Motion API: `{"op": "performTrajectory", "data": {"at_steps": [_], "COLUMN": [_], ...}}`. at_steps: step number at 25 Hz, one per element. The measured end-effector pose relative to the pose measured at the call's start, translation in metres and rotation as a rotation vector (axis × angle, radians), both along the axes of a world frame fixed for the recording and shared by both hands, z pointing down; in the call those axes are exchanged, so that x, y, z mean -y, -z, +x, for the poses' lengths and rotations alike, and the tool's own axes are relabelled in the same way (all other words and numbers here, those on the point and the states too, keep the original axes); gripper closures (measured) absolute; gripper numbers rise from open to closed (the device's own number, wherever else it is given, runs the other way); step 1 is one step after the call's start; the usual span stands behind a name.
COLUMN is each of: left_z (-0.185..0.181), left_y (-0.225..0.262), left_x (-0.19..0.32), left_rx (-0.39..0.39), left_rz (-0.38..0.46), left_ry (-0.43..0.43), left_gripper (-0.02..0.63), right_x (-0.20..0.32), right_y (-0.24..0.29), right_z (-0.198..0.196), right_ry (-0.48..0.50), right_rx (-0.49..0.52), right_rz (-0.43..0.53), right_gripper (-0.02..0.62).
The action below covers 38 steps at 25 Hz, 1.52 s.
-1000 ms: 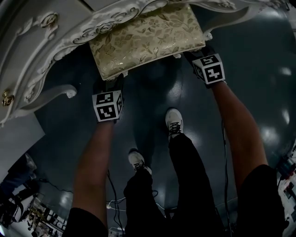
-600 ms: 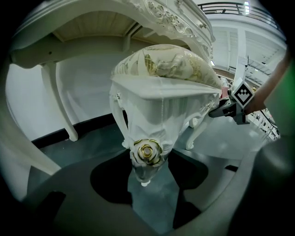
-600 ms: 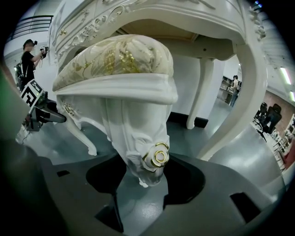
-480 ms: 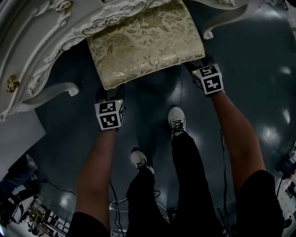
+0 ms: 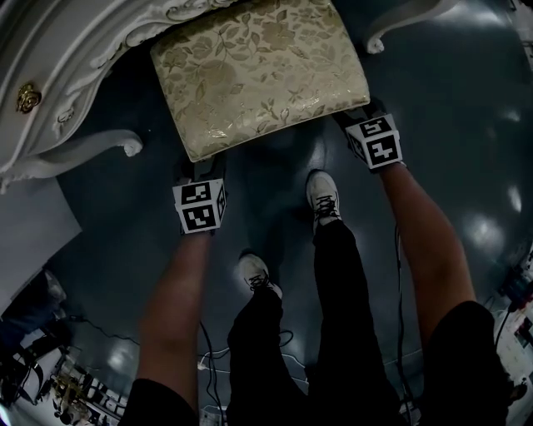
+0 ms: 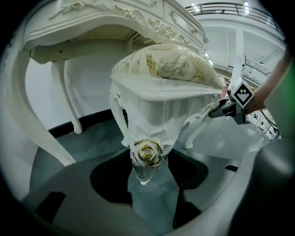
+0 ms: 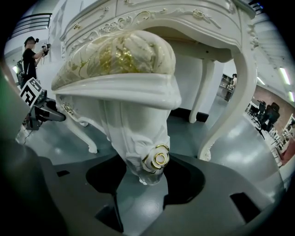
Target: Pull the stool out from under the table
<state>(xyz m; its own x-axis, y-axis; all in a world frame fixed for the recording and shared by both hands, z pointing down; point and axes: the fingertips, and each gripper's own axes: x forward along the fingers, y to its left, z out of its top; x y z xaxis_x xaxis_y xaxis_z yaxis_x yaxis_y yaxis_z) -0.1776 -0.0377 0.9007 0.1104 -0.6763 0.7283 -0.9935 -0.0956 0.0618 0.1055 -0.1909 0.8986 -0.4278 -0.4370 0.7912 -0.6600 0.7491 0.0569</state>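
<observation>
The stool (image 5: 258, 71) has a gold floral cushion and white carved legs, and stands mostly out from the white ornate table (image 5: 50, 91). My left gripper (image 5: 200, 170) is at its near left corner, my right gripper (image 5: 356, 115) at its near right corner. In the left gripper view a stool leg (image 6: 146, 154) with a gold rose sits between the jaws of my left gripper (image 6: 147, 171), which is shut on it. The right gripper view shows the other near leg (image 7: 148, 156) held the same way by my right gripper (image 7: 145, 177).
A curved table leg (image 5: 92, 150) ends left of the stool, another (image 5: 400, 21) at the right. The person's shoes (image 5: 323, 198) stand on the dark glossy floor just behind the stool. Cables (image 5: 216, 362) trail on the floor below. A bystander (image 7: 32, 55) stands far off.
The stool has slid farther out from under the table toward the person, with both grippers still on its near legs. The feet have stepped back a little.
</observation>
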Motion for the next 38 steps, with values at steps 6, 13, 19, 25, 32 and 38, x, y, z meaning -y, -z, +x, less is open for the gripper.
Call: {"op": "performTrajectory", "data": {"at_steps": [6, 13, 19, 25, 32, 38], "left_z": [0.0, 0.001, -0.002, -0.009, -0.009, -0.007], "left_y": [0.0, -0.001, 0.0, 0.004, 0.004, 0.005], "left_x": [0.001, -0.001, -0.002, 0.003, -0.006, -0.006], "left_rx": [0.0, -0.001, 0.02, 0.03, 0.065, 0.077], "left_rz": [-0.014, -0.038, -0.052, -0.11, -0.136, -0.145], "left_ry": [0.004, 0.007, 0.035, -0.014, 0.042, 0.062], "left_gripper": [0.351, 0.351, 0.353, 0.356, 0.357, 0.357], "right_x": [-0.002, -0.002, 0.0, -0.013, -0.014, -0.01], "right_y": [0.002, 0.003, 0.0, -0.001, -0.002, -0.001], "right_z": [-0.003, -0.003, -0.007, 0.0, -0.007, -0.007], "right_ry": [-0.002, 0.005, 0.02, -0.018, 0.016, 0.037], "right_rx": [0.0, -0.012, -0.007, -0.025, -0.006, -0.002], "right_rz": [-0.023, -0.04, -0.053, -0.098, -0.133, -0.146], "right_gripper": [0.324, 0.325, 0.325, 0.325, 0.325, 0.325]}}
